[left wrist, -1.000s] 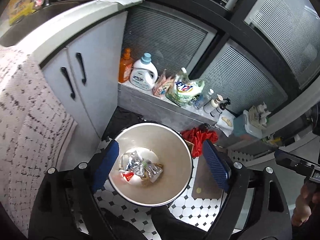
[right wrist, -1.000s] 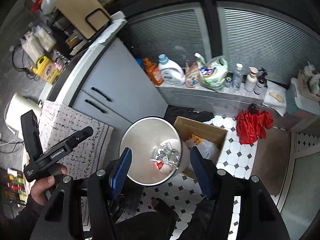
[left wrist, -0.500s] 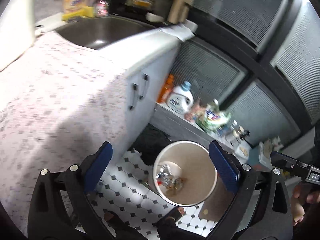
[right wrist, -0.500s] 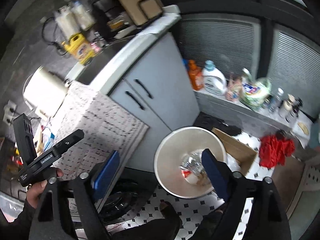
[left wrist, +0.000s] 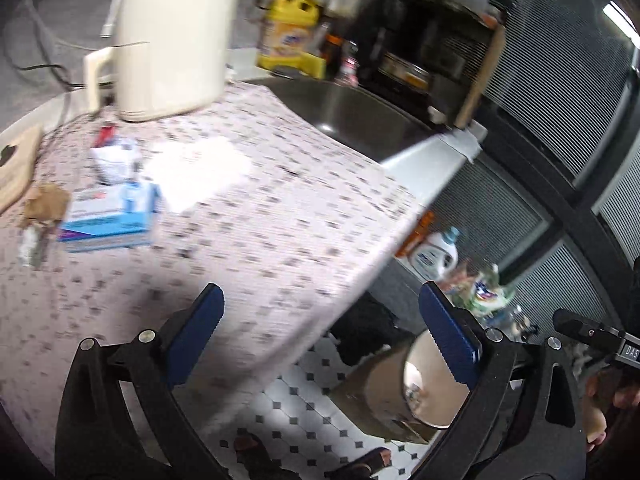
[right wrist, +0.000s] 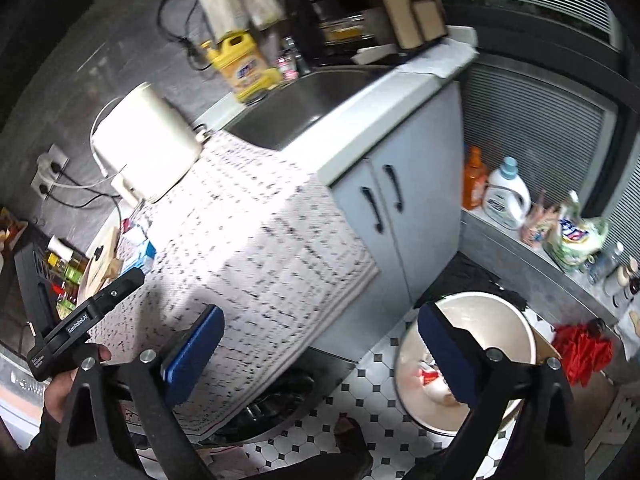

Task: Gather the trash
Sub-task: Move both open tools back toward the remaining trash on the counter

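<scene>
Blue pads of the left gripper (left wrist: 320,292) spread fully wide, nothing held, over the edge of a speckled cloth (left wrist: 280,220). Jaws of the right gripper (right wrist: 320,314) opening, nothing between them either. Below, on the tiled floor (right wrist: 360,396), a round metal trash bin (right wrist: 480,300) with wrappers (right wrist: 430,378) at its bottom. Farther out on the cloth: a blue-and-white box (left wrist: 108,216), a crumpled white wrapper (left wrist: 114,158), a brown scrap (left wrist: 46,200). Behind these, a cream kettle (left wrist: 172,36) beside the sink (left wrist: 352,108).
</scene>
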Tool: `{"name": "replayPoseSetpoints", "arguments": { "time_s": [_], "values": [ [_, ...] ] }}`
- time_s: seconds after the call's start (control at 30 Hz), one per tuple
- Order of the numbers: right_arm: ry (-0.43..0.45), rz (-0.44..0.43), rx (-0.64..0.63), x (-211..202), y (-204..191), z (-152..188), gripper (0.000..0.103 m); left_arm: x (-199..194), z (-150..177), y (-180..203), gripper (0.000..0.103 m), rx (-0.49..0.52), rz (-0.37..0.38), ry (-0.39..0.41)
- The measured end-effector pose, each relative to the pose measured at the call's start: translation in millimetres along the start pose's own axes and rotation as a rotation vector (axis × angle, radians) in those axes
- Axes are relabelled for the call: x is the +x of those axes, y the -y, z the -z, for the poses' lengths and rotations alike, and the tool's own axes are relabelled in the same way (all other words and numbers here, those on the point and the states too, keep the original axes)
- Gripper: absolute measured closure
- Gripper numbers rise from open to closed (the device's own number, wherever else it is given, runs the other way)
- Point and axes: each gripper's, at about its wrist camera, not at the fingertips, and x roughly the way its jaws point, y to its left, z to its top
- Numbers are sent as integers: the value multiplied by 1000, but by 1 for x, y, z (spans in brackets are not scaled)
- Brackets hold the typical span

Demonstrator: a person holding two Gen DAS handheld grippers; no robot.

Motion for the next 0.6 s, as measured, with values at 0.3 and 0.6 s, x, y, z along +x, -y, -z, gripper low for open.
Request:
{"name": "replayPoseSetpoints", "arguments": {
  "time_s": [0.3,0.6],
  "values": [
    [1,-32,-47,36,-71,-3,8,-21,-11,-79,6,-50,-48,47],
    [-15,-47,-77,74,-133,0,8,-31,-24,-151,6,-91,-98,96]
  ]
}}
